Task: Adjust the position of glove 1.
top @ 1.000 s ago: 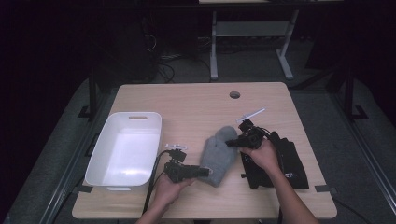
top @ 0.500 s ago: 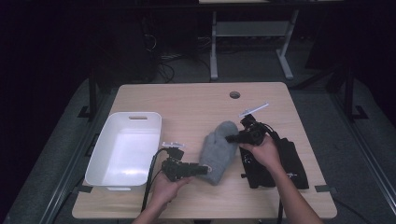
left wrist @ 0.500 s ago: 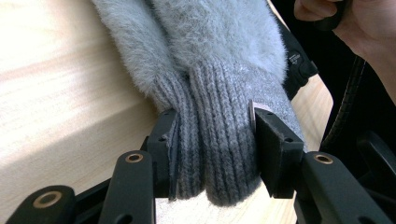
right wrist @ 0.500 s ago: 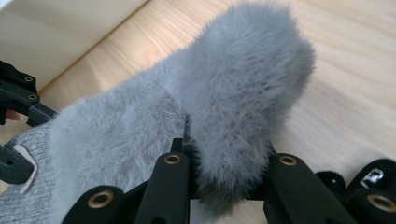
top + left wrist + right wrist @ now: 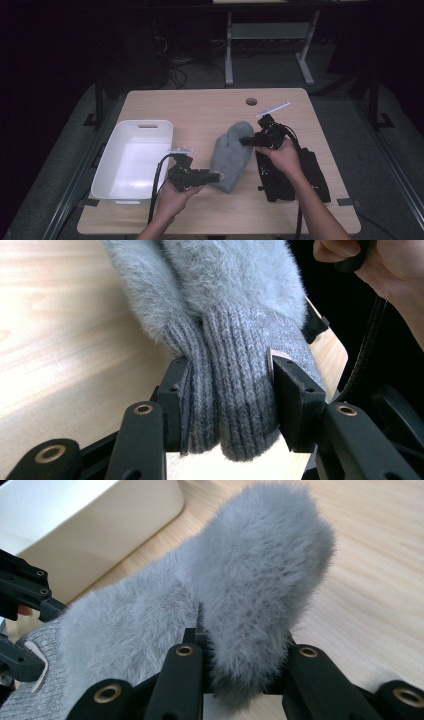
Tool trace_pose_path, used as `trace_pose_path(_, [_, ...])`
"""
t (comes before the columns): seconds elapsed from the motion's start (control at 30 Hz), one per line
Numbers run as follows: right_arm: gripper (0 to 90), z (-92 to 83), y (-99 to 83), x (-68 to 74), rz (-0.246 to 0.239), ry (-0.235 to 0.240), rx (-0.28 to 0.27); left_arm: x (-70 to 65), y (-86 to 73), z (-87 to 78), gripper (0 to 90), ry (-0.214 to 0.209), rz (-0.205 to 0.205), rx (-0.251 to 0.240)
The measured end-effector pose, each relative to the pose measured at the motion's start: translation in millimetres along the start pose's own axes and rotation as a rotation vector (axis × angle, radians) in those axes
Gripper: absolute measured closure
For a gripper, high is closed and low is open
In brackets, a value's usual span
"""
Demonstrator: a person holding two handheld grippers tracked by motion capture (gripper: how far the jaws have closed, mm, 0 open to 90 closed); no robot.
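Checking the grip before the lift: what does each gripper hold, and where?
Both hold the grey mitten: left gripper on its ribbed cuff, right gripper on its fluffy tip.

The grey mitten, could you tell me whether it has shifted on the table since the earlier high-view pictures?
Yes. The grey mitten, clamped by the left gripper and the right gripper, sits slightly higher in the high view, its tip closer to the table's hole.
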State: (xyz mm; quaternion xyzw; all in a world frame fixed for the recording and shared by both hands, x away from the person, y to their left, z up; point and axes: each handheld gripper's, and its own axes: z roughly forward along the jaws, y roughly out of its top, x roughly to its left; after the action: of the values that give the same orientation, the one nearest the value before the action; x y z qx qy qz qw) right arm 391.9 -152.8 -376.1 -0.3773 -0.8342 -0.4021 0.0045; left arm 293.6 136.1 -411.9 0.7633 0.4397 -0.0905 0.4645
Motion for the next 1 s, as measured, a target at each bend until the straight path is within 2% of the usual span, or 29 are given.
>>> trace_pose_path(0.07, [75.9,-2.1,3.1,2.1,-0.004,0.001,-0.009,-1.8,1.8,-3.1,54.3,0.001,-0.005,-0.009])
trace_pose_path(0.1, [76.0,-2.9,4.2,2.8,-0.002,0.003,-0.013,-1.8,2.7,-5.0,54.3,0.004,0.008,-0.005])
trace_pose_path(0.2, [75.9,-4.4,7.3,4.7,-0.003,0.005,-0.013,-3.1,4.5,-8.9,54.2,0.004,0.013,-0.008])
trace_pose_path(0.47, [75.9,-7.6,21.2,13.4,-0.012,0.021,-0.028,-4.5,10.8,-26.0,54.2,0.002,0.009,-0.028])
trace_pose_path(1.0, [75.9,-6.6,65.9,38.9,-0.049,0.047,-0.046,-1.7,22.5,-69.1,54.0,0.019,0.016,-0.081])
